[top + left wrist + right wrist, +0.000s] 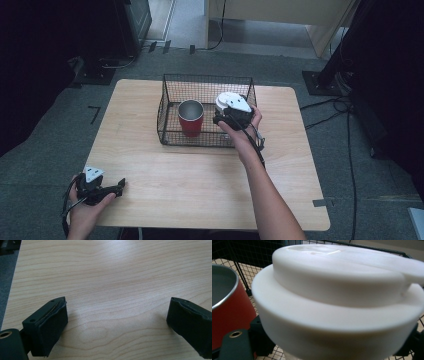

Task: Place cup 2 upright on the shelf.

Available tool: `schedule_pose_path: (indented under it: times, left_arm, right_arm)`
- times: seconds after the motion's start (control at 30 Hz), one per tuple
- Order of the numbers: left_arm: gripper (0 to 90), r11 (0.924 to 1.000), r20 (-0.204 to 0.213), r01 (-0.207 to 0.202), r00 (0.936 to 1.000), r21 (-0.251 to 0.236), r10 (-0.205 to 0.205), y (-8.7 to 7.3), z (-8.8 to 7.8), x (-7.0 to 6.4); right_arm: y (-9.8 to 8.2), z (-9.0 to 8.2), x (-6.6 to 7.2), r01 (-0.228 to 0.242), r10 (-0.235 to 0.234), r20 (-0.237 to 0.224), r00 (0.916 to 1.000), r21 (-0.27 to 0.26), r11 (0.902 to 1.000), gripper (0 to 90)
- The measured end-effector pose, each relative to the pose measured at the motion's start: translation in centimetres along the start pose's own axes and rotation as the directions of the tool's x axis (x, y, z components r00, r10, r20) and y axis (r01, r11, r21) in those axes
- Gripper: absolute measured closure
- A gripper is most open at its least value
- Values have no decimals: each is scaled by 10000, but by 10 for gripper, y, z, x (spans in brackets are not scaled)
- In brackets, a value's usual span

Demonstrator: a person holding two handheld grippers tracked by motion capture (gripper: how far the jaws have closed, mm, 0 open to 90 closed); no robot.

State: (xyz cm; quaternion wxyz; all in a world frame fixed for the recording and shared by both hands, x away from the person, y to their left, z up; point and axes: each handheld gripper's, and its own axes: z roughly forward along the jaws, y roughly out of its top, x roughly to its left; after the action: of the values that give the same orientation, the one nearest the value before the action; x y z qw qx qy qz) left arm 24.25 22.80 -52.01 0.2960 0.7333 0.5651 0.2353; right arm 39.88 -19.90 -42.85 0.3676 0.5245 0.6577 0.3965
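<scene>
Jaws of the right gripper (231, 116) are clamping a white lidded container (337, 305) inside the wire basket (170, 95), frame centre, beside a red cup (191, 119). Left gripper (117, 186) is resting wide open, lower left, on the table (200, 175).

The left hand-held gripper (120, 185) is a black block with a grey three-cornered plate on top, marked by small dark holes, and a black cable looping off behind it. In the left gripper view its two black jaws are thick blocks faced with dark pads (two small screw holes sit on each jaw's top edge), and a brass-ringed hole shows at the lower corner. The right hand-held gripper (220, 120) is black too, with a cable trailing behind it. Both forearms are bare.
</scene>
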Motion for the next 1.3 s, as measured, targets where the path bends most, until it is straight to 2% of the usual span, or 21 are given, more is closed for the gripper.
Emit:
schedule_pose_path:
  times: [0.33,0.47,0.6,0.7,1.3]
  left_arm:
    - [40,10000,-1,0,10000,1,0,0,0,0]
    - [40,10000,-2,4,10000,-5,-4,0,0,0]
    - [40,10000,-3,-1,10000,1,1,0,0,0]
    - [40,10000,-4,3,10000,-4,-3,0,0,0]
    - [40,10000,-5,-4,10000,2,4,0,0,0]
  right_arm:
    - [-5,-5,0,174,-171,-221,9996,110,9998,136]
    - [-7,-9,0,92,-89,-296,9995,103,9999,128]
    - [-10,-16,3,51,-41,-385,9993,251,9997,34]
    - [-12,-19,3,-58,70,-361,9993,338,9994,24]
    - [-23,-38,-5,-75,77,-413,9991,45,10000,24]
